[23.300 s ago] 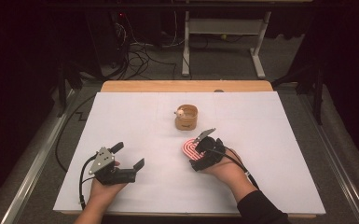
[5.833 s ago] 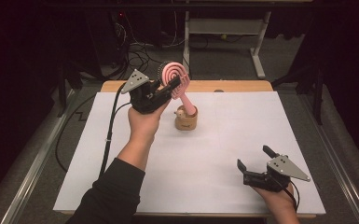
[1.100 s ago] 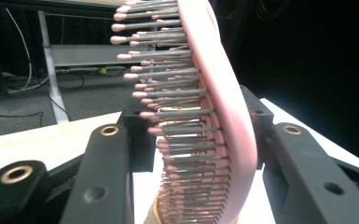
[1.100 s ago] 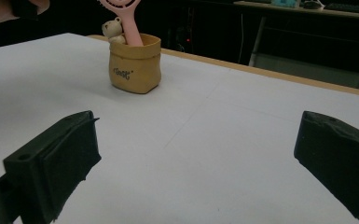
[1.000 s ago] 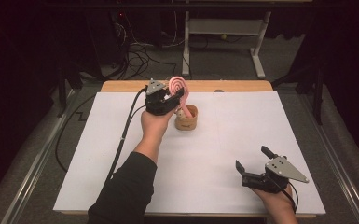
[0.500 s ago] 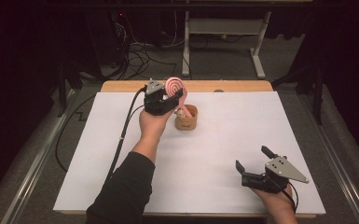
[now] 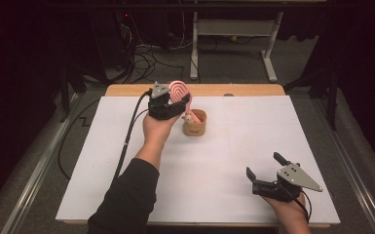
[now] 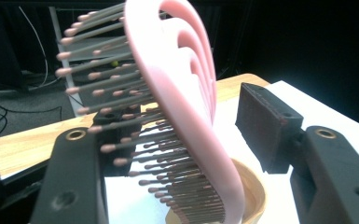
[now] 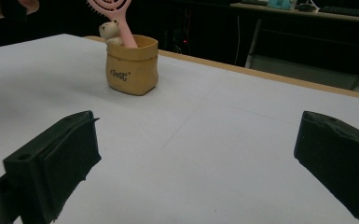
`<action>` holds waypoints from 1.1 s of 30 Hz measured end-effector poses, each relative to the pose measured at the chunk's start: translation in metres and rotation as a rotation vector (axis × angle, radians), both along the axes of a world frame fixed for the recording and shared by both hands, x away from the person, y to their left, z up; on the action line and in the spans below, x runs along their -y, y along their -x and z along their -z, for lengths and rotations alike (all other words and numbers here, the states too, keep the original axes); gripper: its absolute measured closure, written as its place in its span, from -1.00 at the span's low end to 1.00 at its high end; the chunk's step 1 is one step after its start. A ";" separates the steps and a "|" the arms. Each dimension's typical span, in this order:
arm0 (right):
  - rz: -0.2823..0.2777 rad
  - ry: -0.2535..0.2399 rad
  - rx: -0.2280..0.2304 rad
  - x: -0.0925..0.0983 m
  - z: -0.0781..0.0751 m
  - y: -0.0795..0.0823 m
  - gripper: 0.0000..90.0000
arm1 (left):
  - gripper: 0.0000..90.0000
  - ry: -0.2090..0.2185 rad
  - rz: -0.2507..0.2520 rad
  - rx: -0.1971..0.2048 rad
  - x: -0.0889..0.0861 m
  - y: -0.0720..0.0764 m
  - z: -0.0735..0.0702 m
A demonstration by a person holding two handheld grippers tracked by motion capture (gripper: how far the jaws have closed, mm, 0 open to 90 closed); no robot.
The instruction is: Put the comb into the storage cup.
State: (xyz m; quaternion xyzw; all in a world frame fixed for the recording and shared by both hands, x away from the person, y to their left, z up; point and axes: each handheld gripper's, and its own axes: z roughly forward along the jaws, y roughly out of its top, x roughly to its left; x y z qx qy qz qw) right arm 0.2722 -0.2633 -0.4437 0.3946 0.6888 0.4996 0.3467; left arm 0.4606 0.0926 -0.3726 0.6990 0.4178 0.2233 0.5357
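Note:
A pink hairbrush (image 7: pixel 179 91) stands tilted with its handle in a small tan pot (image 7: pixel 195 123) at the back middle of the white table. My left gripper (image 7: pixel 182 105) is around the brush head. In the left gripper view the brush (image 8: pixel 182 116) rises between the jaws, bristles toward the left one, with a gap to the right pad. The jaws have just been opening and do not press on it. My right gripper (image 7: pixel 264 164) rests open near the front right with nothing between its fingers. It looks across at the pot (image 9: pixel 131 65) and brush (image 9: pixel 116 11).
A small bear figure (image 9: pixel 108 31) sits at the pot's rim. The white sheet (image 7: pixel 224 195) covers a wooden table whose back edge (image 7: pixel 253 90) shows. Cables and a desk frame lie on the dark floor behind.
Since several seconds ago the brush has come down from above the pot into it. Over the last second the left hand stays put at the brush head. The right gripper has not moved.

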 end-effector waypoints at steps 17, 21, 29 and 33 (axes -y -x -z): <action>-0.002 0.006 0.001 -0.001 0.000 0.000 -1.00 | -0.68 -0.009 -0.015 -0.034 -0.004 -0.002 0.002; -0.003 0.007 0.001 -0.001 0.000 0.000 -1.00 | -0.71 -0.003 -0.006 -0.040 -0.004 -0.002 0.001; -0.001 0.006 -0.001 -0.001 0.001 0.000 -1.00 | -0.80 -0.012 0.000 -0.048 -0.006 -0.002 0.002; -0.001 0.008 -0.003 -0.002 0.001 0.000 -1.00 | -0.95 -0.011 -0.002 -0.051 -0.006 -0.003 0.001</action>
